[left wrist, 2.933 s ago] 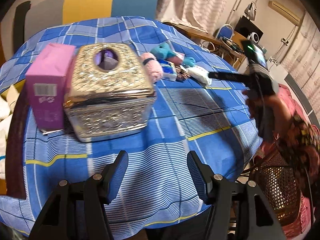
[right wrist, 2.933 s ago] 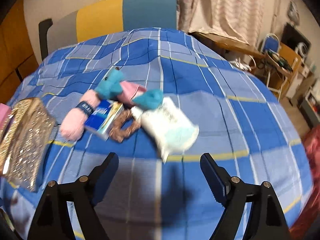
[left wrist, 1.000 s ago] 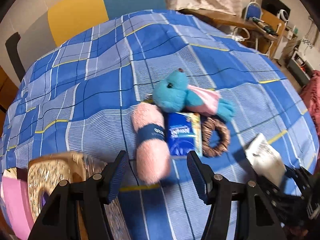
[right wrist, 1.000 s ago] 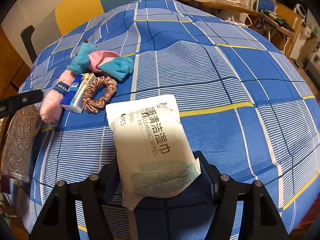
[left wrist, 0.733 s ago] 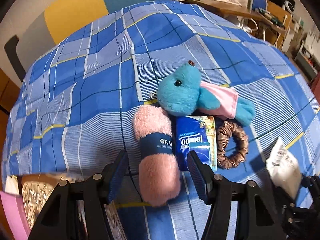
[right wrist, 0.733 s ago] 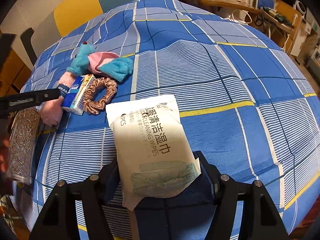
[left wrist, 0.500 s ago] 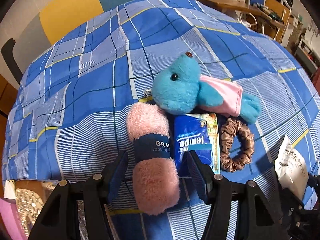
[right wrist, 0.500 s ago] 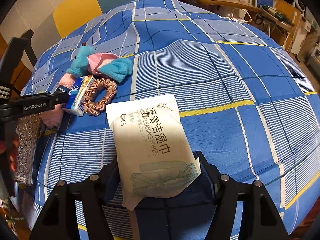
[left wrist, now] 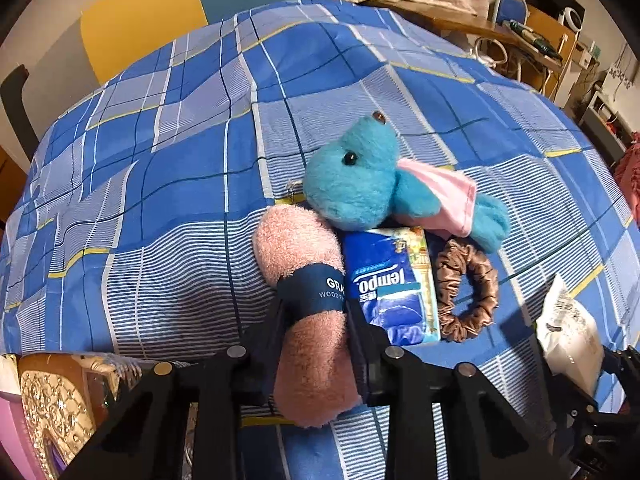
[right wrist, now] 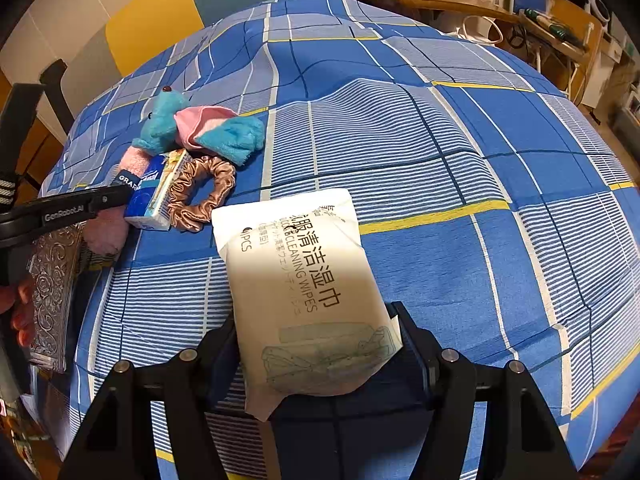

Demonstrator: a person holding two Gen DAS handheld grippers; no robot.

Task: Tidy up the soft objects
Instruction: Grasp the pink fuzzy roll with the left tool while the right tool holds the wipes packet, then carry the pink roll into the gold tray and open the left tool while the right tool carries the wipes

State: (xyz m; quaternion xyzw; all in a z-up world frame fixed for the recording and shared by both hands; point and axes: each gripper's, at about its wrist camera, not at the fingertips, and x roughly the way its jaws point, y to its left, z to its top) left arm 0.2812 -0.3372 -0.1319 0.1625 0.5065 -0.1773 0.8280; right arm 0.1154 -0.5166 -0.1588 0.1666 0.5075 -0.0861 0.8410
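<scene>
My left gripper (left wrist: 314,336) is shut on the rolled pink towel (left wrist: 308,320), just below its dark blue band. The towel still lies on the blue checked tablecloth (left wrist: 160,208). Beside it lie a blue tissue pack (left wrist: 390,284), a brown scrunchie (left wrist: 468,292) and a blue plush toy (left wrist: 360,184) with a pink top. My right gripper (right wrist: 316,344) is shut on a white wet-wipes pack (right wrist: 304,292) and holds it above the cloth. The same pile shows at the left of the right wrist view, with the left gripper's finger (right wrist: 80,206) at the towel (right wrist: 132,160).
An ornate gold tissue box (left wrist: 52,404) and a pink box (left wrist: 10,428) stand at the near left. The gold box also shows in the right wrist view (right wrist: 52,288). A yellow and blue chair back (left wrist: 160,16) is behind the table. A cluttered desk (left wrist: 532,36) is far right.
My left gripper has moved forward over the pile and closed on the pink towel. My right gripper has held still with the wipes pack.
</scene>
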